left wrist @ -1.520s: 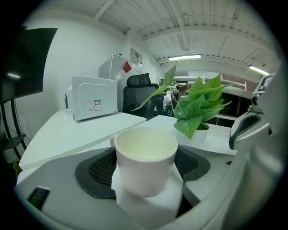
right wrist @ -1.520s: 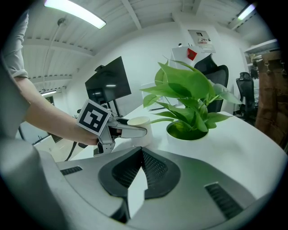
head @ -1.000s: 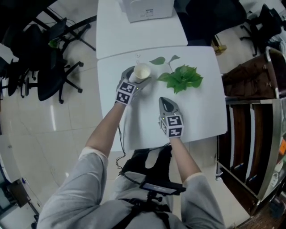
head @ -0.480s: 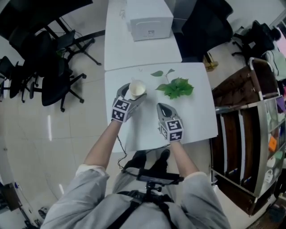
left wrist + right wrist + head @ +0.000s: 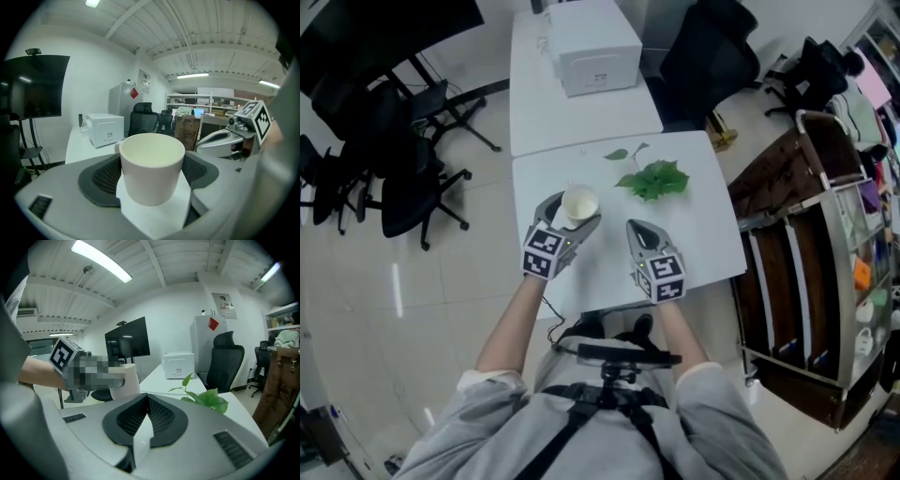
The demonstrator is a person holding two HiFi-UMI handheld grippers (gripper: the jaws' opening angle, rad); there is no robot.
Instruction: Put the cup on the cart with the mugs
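A white cup (image 5: 578, 203) (image 5: 151, 166) stands upright between the jaws of my left gripper (image 5: 567, 217) (image 5: 152, 176), which is shut on it and holds it above the white table (image 5: 712, 230). From the right gripper view the cup (image 5: 125, 380) shows at the left, held in the other gripper. My right gripper (image 5: 645, 234) (image 5: 143, 420) is shut with nothing in it, beside the left one. A metal cart (image 5: 853, 234) with shelves stands at the far right; small white things that may be mugs (image 5: 863, 340) sit on a lower shelf.
A green leafy sprig (image 5: 652, 178) (image 5: 206, 397) lies on the table beyond the grippers. A white box (image 5: 591, 47) (image 5: 104, 129) sits on the farther table. Black office chairs (image 5: 384, 159) stand to the left and one (image 5: 703, 56) at the back. A dark wooden cabinet (image 5: 787, 234) flanks the table's right edge.
The head view has shifted so the table and grippers sit lower and further left, and more of the cart shows at the right. The left gripper keeps hold of the cup.
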